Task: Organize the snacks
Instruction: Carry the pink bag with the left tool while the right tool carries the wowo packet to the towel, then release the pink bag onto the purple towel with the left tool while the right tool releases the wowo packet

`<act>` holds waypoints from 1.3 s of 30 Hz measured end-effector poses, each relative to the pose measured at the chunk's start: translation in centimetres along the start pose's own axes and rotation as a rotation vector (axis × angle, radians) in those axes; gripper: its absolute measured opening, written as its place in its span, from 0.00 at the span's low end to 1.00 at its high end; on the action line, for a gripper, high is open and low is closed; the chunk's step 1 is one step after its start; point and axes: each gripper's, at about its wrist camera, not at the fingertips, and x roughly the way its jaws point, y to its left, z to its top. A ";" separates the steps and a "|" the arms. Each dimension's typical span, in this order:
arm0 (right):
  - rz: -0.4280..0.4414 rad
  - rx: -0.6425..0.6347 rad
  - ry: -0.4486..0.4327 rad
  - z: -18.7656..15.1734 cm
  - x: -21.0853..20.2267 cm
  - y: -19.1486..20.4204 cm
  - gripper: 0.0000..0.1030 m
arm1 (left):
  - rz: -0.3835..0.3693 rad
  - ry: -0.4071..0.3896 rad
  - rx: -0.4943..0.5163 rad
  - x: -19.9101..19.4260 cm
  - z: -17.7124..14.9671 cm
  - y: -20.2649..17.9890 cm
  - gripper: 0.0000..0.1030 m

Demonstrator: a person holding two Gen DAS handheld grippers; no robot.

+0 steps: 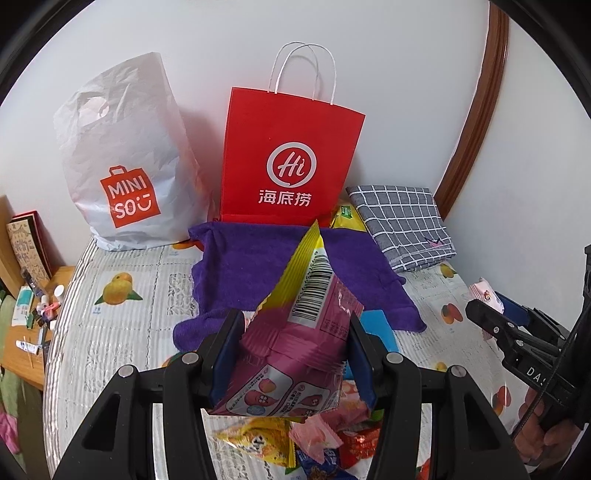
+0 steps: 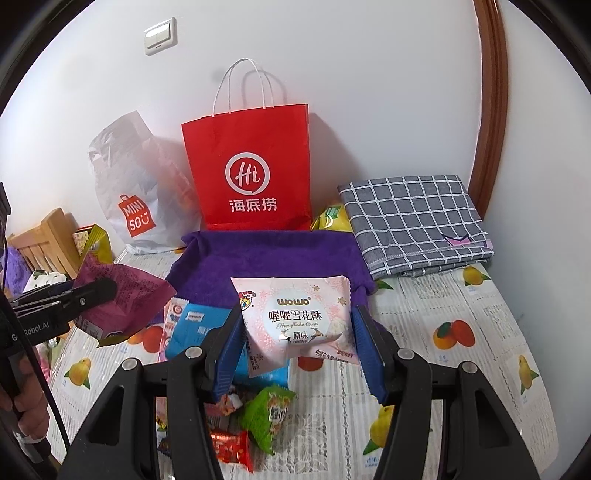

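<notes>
My left gripper (image 1: pixel 291 354) is clamped on a magenta snack pouch (image 1: pixel 295 332), held above the fruit-print tablecloth (image 1: pixel 122 332). My right gripper (image 2: pixel 295 343) pinches a pink snowflake-crisp packet (image 2: pixel 299 321) over the purple towel (image 2: pixel 266 258). Only the right view shows the light switch (image 2: pixel 160 36) and the green snack (image 2: pixel 267 413) among the loose wrappers; only the left shows the cluttered wooden desk (image 1: pixel 29 332) beside the table.
</notes>
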 end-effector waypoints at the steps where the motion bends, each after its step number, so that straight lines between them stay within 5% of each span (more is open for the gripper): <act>1: 0.000 0.000 0.001 0.2 0.3 0.0 0.55 | 0.001 0.001 0.001 0.2 0.2 0.1 0.50; 39: -0.011 0.029 0.063 4.8 12.8 -1.2 0.55 | 0.049 0.064 0.008 10.2 4.8 3.2 0.50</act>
